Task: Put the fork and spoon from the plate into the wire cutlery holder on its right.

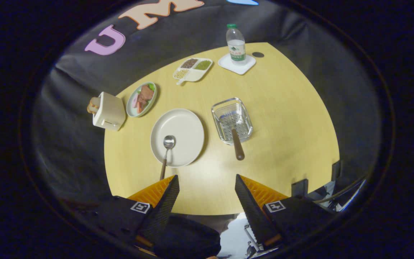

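Dark cloth walls close round a yellow tabletop [286, 144], seen from high above; the claw [207, 185] hangs over the near edge with its fingers spread wide and nothing between them, likely so it can drop onto a handle. Beyond the left finger sits the white plate [189, 126], and the spoon [166, 151] lies with its bowl on the plate and its handle trailing off the rim toward the claw, an easy end to pinch. Beyond the right finger stands the wire cutlery holder [216, 111]; the fork [236, 142] is already in it, brown handle jutting over the near wall; the spoon remains to be moved.
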Demonstrator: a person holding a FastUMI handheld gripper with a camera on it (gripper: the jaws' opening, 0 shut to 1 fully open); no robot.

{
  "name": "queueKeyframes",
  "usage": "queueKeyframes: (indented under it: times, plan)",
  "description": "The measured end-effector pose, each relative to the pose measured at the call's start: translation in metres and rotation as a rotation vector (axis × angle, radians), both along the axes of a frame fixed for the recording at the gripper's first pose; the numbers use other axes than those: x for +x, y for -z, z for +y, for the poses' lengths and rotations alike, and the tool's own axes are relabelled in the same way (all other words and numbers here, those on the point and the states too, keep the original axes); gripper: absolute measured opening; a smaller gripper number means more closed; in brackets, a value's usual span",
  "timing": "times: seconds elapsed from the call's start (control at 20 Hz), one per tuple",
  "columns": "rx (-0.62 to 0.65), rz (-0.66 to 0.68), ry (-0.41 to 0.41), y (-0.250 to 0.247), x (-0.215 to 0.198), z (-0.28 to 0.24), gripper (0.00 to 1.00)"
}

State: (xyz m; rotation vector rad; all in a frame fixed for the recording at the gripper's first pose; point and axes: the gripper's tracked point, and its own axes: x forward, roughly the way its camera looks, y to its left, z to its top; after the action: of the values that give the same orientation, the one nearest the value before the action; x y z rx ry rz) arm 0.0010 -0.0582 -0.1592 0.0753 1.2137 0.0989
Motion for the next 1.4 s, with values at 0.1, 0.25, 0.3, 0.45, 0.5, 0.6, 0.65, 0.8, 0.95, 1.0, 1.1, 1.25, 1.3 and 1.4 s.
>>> queueKeyframes:
  times: [0.1,0.25,0.3,0.45,0.5,0.6,0.65,0.8,0.95,1.0,1.1,1.25,1.3,1.4]
  plan:
    - [0.016,-0.055,-0.007,0.008,-0.005,0.021,0.99]
    - [0.046,-0.083,-0.024,0.036,-0.016,0.054,0.99]
    - [0.067,-0.071,-0.023,0.047,-0.021,0.066,0.99]
    - [0.134,-0.023,-0.020,0.079,-0.031,0.093,0.99]
    - [0.144,-0.008,-0.026,0.089,-0.034,0.100,0.99]
    - [0.135,0.009,-0.039,0.109,-0.035,0.110,0.99]
    - [0.127,0.015,-0.048,0.118,-0.035,0.115,0.99]
    - [0.093,0.033,-0.073,0.146,-0.034,0.130,0.99]
    - [0.076,0.055,-0.093,0.166,-0.037,0.143,0.99]
    - [0.067,0.058,-0.098,0.171,-0.037,0.145,0.99]
    - [0.053,0.071,-0.105,0.181,-0.037,0.149,0.97]
    - [0.038,0.093,-0.119,0.194,-0.040,0.154,0.87]
    - [0.038,0.093,-0.122,0.196,-0.039,0.156,0.79]
    - [0.034,0.097,-0.121,0.201,-0.039,0.158,0.63]
